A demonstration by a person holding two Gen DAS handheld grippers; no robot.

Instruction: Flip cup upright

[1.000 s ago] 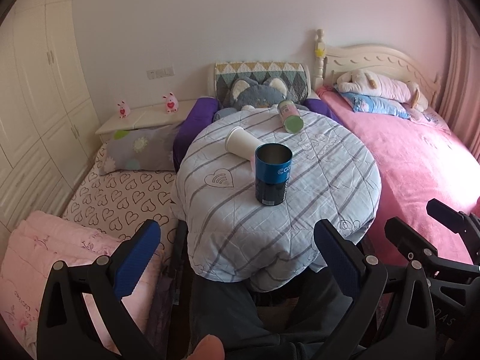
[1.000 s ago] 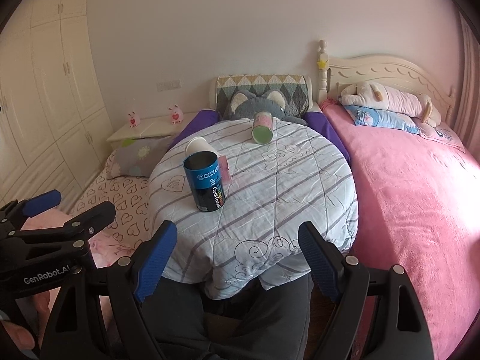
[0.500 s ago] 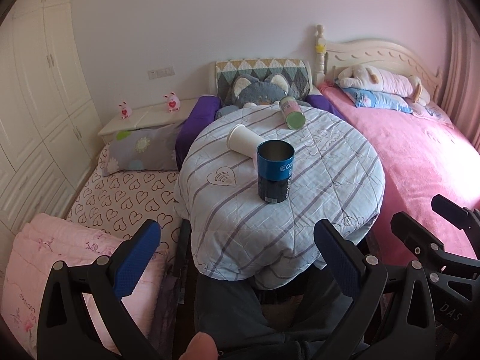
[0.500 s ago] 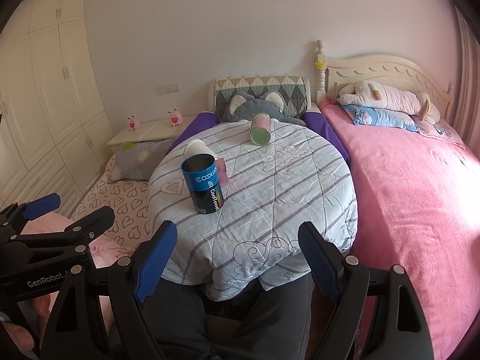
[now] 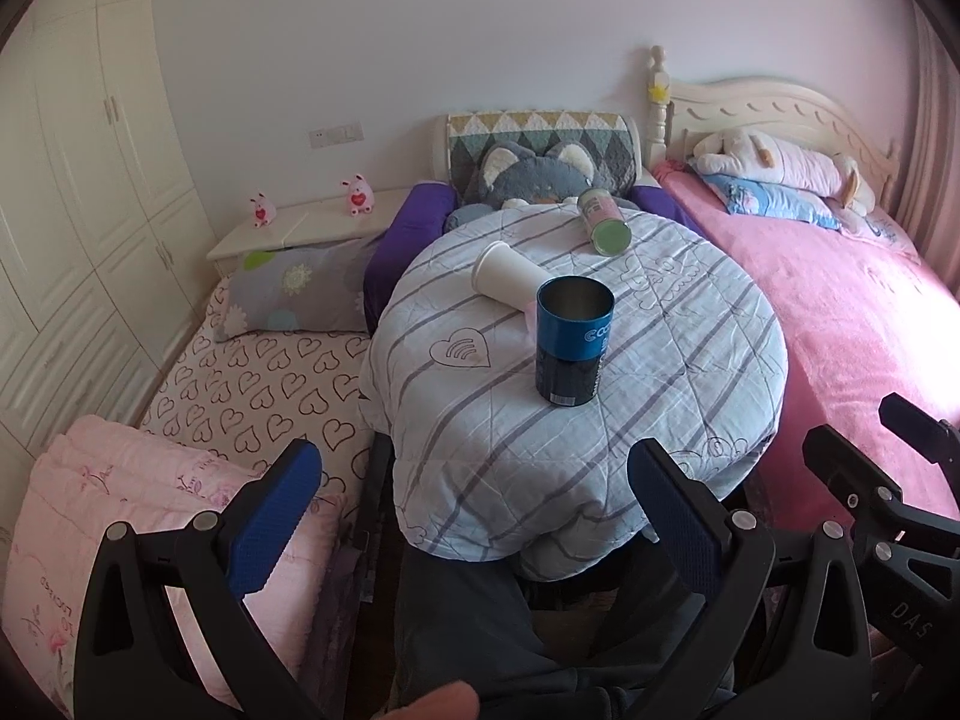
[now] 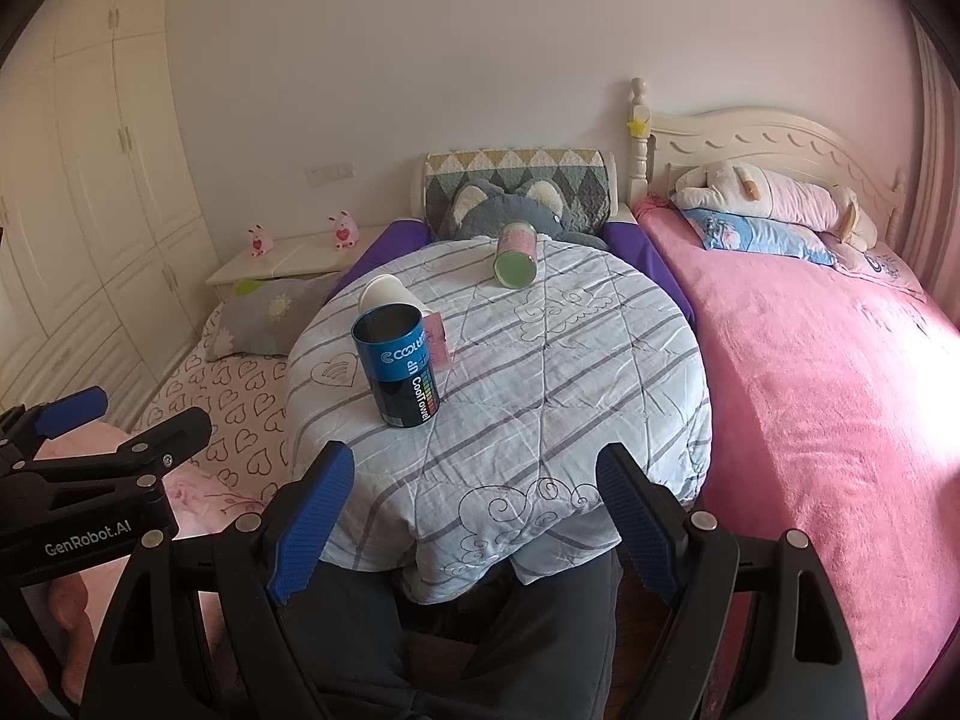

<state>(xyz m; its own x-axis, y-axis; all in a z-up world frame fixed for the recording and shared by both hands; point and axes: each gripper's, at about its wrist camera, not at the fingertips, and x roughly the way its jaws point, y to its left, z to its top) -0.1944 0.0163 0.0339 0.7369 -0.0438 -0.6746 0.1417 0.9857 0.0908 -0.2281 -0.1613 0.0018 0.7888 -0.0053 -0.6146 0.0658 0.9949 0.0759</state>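
A white cup (image 5: 503, 279) (image 6: 384, 295) lies on its side on the round table covered with a striped blue cloth (image 5: 660, 360) (image 6: 570, 372). A blue and black can (image 5: 573, 341) (image 6: 397, 367) stands upright and open-topped in front of it. A green and pink can (image 5: 605, 223) (image 6: 515, 255) lies on its side at the table's far edge. My left gripper (image 5: 474, 510) is open and empty, held back from the table's near edge. My right gripper (image 6: 474, 516) is open and empty beside it, also short of the table.
A pink bed (image 6: 828, 396) with stuffed toys lies to the right. A heart-patterned mattress (image 5: 252, 372) and folded pink blanket (image 5: 120, 492) lie to the left. A grey plush toy (image 6: 510, 207) sits behind the table. The person's dark trousers (image 6: 456, 648) show below.
Both grippers have drawn slightly back and up from the table. The cups and cans have not moved.
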